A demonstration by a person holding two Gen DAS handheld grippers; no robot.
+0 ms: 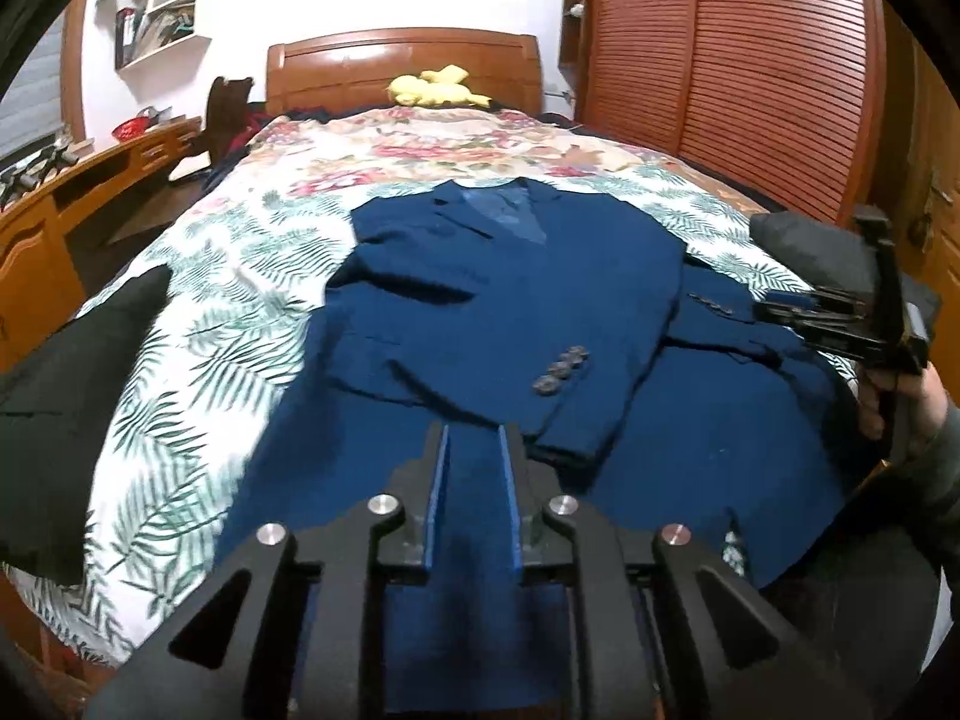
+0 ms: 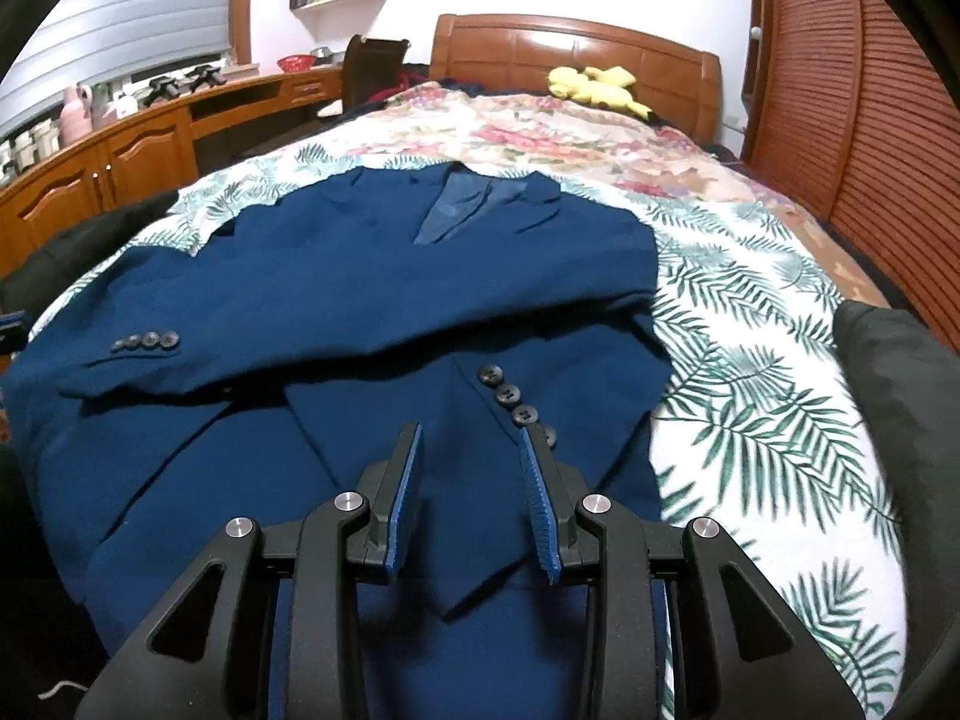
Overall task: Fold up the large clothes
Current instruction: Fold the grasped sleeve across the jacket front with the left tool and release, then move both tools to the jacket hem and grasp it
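A dark blue suit jacket [image 1: 510,276] lies front up on the bed, collar toward the headboard. One sleeve [image 1: 561,369], with a row of grey buttons, is folded across its front. My left gripper [image 1: 474,435] hangs just above the jacket's lower part, close to that cuff, jaws a little apart and nothing pinched. In the right wrist view the jacket [image 2: 360,276] fills the middle. My right gripper [image 2: 471,444] stands open over the other sleeve [image 2: 510,402], beside its dark buttons. The right gripper [image 1: 774,309] also shows at the jacket's right side, held by a hand [image 1: 906,402].
The bed cover [image 1: 198,312] has a leaf and flower print. Black garments lie at the bed's left edge [image 1: 72,372] and right edge [image 2: 900,390]. A yellow soft toy [image 1: 435,87] sits by the wooden headboard. A wooden desk [image 2: 120,138] runs along the left, a slatted wardrobe [image 1: 750,60] stands right.
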